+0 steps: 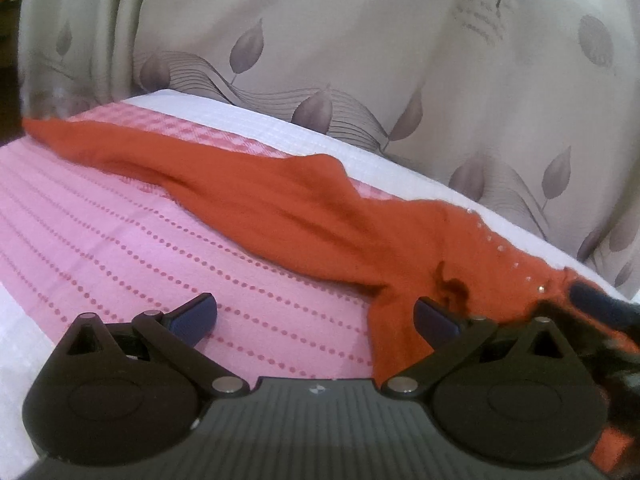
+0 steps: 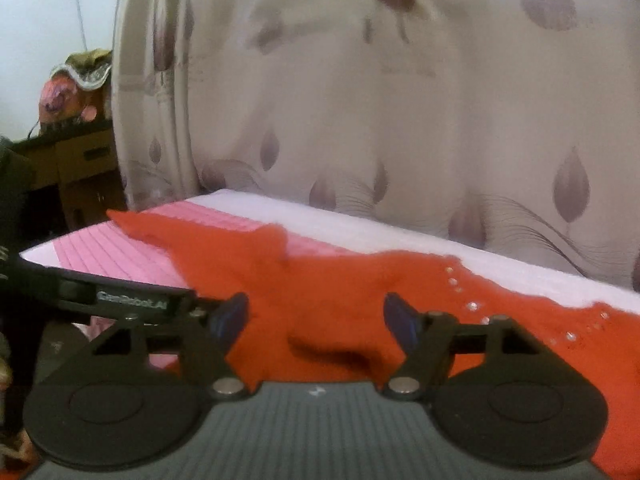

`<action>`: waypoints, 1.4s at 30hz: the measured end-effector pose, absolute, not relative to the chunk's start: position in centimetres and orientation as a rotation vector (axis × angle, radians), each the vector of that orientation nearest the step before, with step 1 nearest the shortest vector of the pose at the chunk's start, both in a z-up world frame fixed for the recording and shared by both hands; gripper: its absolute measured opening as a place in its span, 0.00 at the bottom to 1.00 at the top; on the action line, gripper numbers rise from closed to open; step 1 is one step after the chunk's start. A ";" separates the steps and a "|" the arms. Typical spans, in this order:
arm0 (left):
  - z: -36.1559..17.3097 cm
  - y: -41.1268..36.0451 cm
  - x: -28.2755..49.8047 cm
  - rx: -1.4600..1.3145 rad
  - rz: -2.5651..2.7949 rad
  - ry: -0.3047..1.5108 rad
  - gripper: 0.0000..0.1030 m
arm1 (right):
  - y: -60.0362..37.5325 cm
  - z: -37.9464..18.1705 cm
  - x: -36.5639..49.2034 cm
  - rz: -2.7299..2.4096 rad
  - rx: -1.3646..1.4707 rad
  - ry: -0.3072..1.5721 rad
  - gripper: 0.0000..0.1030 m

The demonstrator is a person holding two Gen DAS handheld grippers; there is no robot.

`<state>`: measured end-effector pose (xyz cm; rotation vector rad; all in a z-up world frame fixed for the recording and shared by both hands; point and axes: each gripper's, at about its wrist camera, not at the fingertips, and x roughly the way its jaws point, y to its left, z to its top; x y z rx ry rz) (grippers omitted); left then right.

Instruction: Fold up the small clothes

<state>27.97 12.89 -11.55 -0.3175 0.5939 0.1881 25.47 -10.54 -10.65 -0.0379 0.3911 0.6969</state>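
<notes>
The left gripper (image 1: 316,316) hangs nearest the camera with its jaws spread wide and nothing between them, its right finger over the near edge of the orange garment (image 1: 304,208) and its left finger over the pink dotted cloth (image 1: 120,248). The right gripper (image 2: 316,320) is likewise spread apart and holds nothing, poised directly above the garment, with the left gripper's black body showing just to its left. The garment lies rumpled across the pink cloth, stretching from the near right toward the far left, a row of small studs (image 2: 472,306) along its right part. Behind the garment runs a white border (image 1: 248,120), and beyond that hangs a leaf-patterned curtain (image 1: 360,40).
</notes>
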 end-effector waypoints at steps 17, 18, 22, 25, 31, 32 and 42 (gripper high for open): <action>-11.3 16.1 26.7 -0.441 0.389 0.524 1.00 | -6.7 -12.6 27.4 0.595 -0.418 0.462 0.26; -11.2 16.3 26.6 -0.446 0.415 0.519 1.00 | -5.5 -13.4 28.3 0.576 -0.468 0.497 0.13; -11.2 16.7 26.8 -0.454 0.442 0.514 1.00 | -4.5 -12.7 31.3 0.515 -0.323 0.502 0.08; -11.2 16.5 27.1 -0.437 0.448 0.522 1.00 | -4.9 -11.6 32.3 0.513 -0.142 0.490 0.08; -11.4 16.5 26.8 -0.448 0.446 0.516 1.00 | -4.3 -12.6 32.1 0.675 -0.121 0.605 0.28; -11.4 16.5 26.9 -0.444 0.444 0.516 1.00 | -5.3 -11.9 31.7 0.673 -0.068 0.582 0.42; -11.0 21.6 26.2 -0.617 0.273 0.526 1.00 | -13.6 -12.4 22.6 0.409 -0.145 0.486 0.76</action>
